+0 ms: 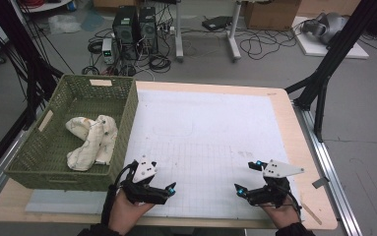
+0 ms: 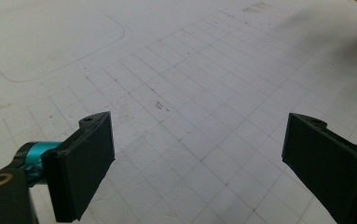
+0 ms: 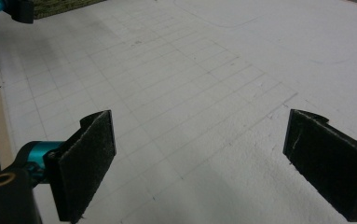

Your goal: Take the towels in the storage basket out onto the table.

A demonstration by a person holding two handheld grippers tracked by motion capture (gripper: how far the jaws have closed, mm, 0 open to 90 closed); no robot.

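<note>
Currently both grippers hover jaws apart over the gridded mat [image 1: 210,142]; cream cloth [image 1: 91,141] lies in the green basket [image 1: 127,123], long axis toward 1 o'clock, at 11 o'clock from the nearer left gripper [image 1: 170,187], right gripper [image 1: 247,178] farther.

Sitting on the table: one green woven basket [image 1: 122,118], holding one crumpled cream cloth [image 1: 91,141]; one white gridded mat [image 1: 210,132]. Hovering over the mat: two handheld grippers, left gripper [image 1: 157,183] and right gripper [image 1: 248,178].
</note>
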